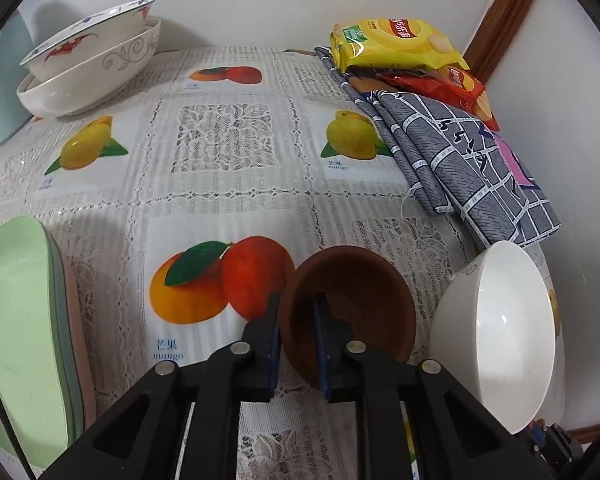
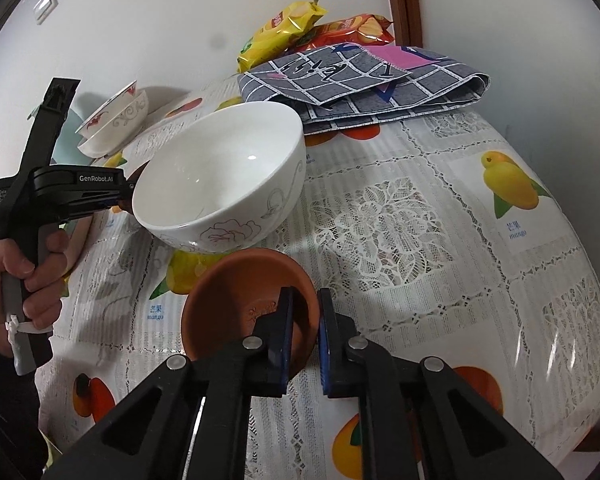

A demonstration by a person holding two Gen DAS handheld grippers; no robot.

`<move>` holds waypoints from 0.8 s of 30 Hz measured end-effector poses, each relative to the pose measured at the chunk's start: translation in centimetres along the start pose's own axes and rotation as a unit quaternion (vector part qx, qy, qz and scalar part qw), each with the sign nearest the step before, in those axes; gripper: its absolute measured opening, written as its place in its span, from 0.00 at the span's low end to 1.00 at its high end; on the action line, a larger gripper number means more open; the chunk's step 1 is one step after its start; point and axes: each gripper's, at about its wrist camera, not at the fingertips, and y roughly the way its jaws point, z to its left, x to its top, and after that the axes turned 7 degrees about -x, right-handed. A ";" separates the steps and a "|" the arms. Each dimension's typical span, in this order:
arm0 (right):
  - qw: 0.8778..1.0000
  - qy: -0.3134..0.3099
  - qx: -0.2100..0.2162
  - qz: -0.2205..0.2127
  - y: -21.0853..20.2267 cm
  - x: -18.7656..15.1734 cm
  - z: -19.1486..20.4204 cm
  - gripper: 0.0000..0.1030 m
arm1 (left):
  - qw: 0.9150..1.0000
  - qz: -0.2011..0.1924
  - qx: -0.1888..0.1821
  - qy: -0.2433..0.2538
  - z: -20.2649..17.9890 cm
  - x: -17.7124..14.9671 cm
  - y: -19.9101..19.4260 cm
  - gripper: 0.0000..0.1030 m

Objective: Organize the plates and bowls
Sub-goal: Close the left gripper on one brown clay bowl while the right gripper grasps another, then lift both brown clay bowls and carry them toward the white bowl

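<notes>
My left gripper [image 1: 298,316] is shut on the rim of a brown bowl [image 1: 360,300], held above the table. My right gripper [image 2: 305,312] is shut on the rim of another brown bowl [image 2: 236,300]. A white bowl [image 2: 220,176] with a flower outline stands on the table just beyond the right gripper's bowl; it shows at the right in the left wrist view [image 1: 496,332]. Two stacked patterned bowls [image 1: 92,60] sit at the far left; they also show in the right wrist view [image 2: 116,120]. Stacked green and pink plates [image 1: 24,332] lie at the near left.
A fruit-print tablecloth [image 1: 220,152] covers the table. A folded grey checked cloth [image 1: 468,160] and yellow and red chip bags [image 1: 396,44] lie at the far right by the wall. A light blue board [image 1: 0,92] leans at the far left. The left hand-held gripper body [image 2: 60,192] shows left.
</notes>
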 end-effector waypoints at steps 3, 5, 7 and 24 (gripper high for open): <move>1.000 -0.001 -0.005 -0.004 -0.3 -0.2 0.1 0.10 | 1.000 -0.005 -0.003 -0.002 -0.1 -0.3 -0.5 0.09; 1.000 0.000 -0.004 -0.008 -0.6 -0.3 0.1 0.09 | 1.000 -0.009 -0.008 -0.004 -0.2 -0.5 -1.0 0.09; 1.000 0.006 -0.001 -0.009 -0.9 -0.3 0.1 0.09 | 1.000 -0.011 -0.008 -0.003 -0.5 -0.8 -1.5 0.09; 0.998 0.055 -0.012 -0.026 -4.1 -1.0 -1.5 0.09 | 0.999 -0.034 -0.016 0.000 -1.5 -2.5 -5.7 0.09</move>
